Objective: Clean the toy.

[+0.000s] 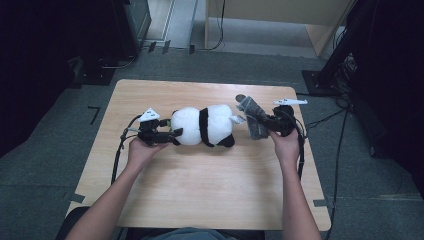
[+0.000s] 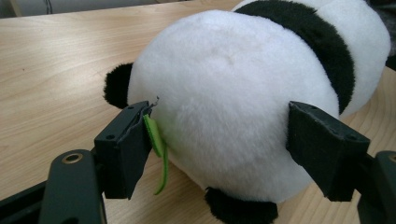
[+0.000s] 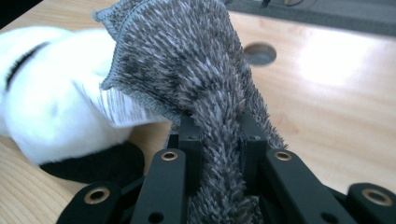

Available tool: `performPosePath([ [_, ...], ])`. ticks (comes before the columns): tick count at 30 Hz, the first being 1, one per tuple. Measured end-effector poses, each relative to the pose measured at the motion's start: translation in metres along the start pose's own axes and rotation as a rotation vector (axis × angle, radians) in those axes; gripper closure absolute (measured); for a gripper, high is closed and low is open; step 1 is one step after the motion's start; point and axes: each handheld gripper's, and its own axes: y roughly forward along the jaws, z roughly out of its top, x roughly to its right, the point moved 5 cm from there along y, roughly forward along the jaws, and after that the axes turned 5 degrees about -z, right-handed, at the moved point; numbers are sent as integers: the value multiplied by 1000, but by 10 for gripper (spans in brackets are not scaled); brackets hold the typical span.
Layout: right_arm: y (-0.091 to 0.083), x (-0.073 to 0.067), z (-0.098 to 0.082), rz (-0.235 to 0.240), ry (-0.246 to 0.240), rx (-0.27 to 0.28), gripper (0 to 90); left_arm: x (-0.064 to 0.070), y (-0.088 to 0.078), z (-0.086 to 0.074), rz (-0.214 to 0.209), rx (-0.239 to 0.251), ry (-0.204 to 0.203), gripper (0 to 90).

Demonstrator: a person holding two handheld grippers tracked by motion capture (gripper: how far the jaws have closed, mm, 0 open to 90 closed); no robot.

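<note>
A black-and-white panda plush (image 1: 205,125) lies on its side in the middle of the wooden table (image 1: 200,190). My left gripper (image 1: 175,135) is at the plush's left end. In the left gripper view its two black pads (image 2: 135,140) press on either side of the plush's round white end (image 2: 233,93), and a green tag (image 2: 156,140) sits against the left pad. My right gripper (image 1: 262,122) is off the plush's right end, shut on a grey shaggy cloth (image 1: 252,117). The cloth (image 3: 187,56) rises in a fold from between the jaws (image 3: 219,135), beside the plush's white label (image 3: 123,109).
A round hole (image 3: 259,53) lies in the tabletop just beyond the cloth. Black stands and cables (image 1: 345,65) crowd the floor at the right, dark equipment (image 1: 130,25) at the back left. The near half of the table is bare wood.
</note>
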Motion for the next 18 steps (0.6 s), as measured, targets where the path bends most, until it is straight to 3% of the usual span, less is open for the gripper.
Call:
performPosePath([
  [4,-5,-13,22,4,-45,1,774,0,0,-1,1,2,1,238],
  [10,-3,-42,53,43,-119,11,773,0,0,0,2,8,-8,234],
  [18,19,-86,76,123,-195,-21,773,1,-1,2,1,3,-22,237],
])
